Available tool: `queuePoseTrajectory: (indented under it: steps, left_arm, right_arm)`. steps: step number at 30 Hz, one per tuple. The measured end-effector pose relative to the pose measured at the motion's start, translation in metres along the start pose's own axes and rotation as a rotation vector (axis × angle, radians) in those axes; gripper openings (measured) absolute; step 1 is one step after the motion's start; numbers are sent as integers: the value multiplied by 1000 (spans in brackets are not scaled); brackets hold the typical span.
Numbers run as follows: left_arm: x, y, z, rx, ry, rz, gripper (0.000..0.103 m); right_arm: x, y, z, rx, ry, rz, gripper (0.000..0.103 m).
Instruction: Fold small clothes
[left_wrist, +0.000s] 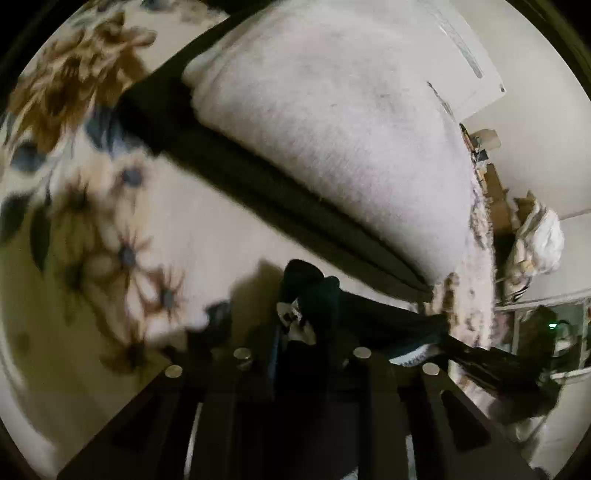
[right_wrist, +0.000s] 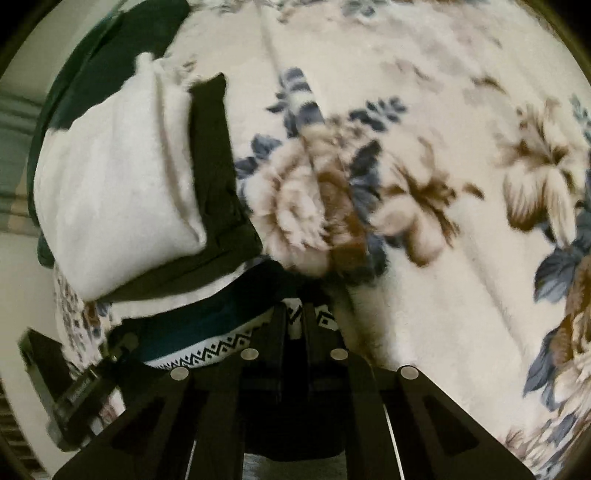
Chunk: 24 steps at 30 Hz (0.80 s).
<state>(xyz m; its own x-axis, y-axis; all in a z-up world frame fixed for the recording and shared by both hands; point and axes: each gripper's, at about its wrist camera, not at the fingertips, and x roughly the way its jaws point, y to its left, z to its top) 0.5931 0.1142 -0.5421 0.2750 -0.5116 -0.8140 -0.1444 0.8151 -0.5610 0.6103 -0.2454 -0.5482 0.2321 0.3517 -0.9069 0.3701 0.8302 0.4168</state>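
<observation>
Dark garment (right_wrist: 192, 328) with zigzag-patterned band, pinched in both left tongs (left_wrist: 306, 295) and right tongs (right_wrist: 295, 314), above floral blanket (right_wrist: 443, 258).

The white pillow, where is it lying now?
In the right wrist view the white pillow lies at the left, on a dark folded cloth on the floral blanket, just above the dark garment.

The blanket (right_wrist: 424, 92) is cream with brown flowers and blue-grey leaves. The pillow (left_wrist: 332, 129) is plain off-white, lying on dark green cloth (left_wrist: 258, 195). The garment (right_wrist: 207, 354) is dark teal with a white band of black zigzags.
</observation>
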Motion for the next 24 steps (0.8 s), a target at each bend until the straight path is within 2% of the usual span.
queuePoseTrajectory:
  steps: [1,3,4,5,6,8,10,12,16,18,21,24]
  left_arm:
    - [-7,-2,-2,3,-7,1,27]
    - [-25,-9,-11,31,-32,-4,36]
    - [-33,-11,-15,42,-44,-8,48]
    - [-45,-14,-22,51,-60,-18,58]
    - [-52,-15,-28,53,-73,-30,59]
    - [-72,-16,-50,45,-88,-62,64]
    - [-88,-12,-73,2,-84,-82,64]
    - [-108,-1,-112,-66,-84,-106,64]
    - [-133,19,-197,-236,-90,-105,64]
    - [-132,18,-225,-296,-87,-119,64]
    - [-107,15,-261,-381,-68,-157,64]
    - [-81,13,-268,-430,-69,-200,64]
  right_arm:
    - [-1,1,2,-3,11,2,10]
    - [-10,1,1,-36,33,13,24]
    - [-14,0,-1,-53,45,30,30]
    - [-17,-1,-3,-65,60,44,48]
    - [-22,-5,-7,-76,76,62,59]
    - [-33,-16,-16,-89,97,96,61]
    - [-40,-27,-26,-100,121,120,62]
    - [-44,-40,-35,-102,150,140,63]
    - [-39,-57,-52,-124,226,189,63]
    - [-33,-65,-60,-139,284,230,63]
    - [-10,-59,-70,-141,352,276,63]
    - [8,-64,-72,-126,411,318,63]
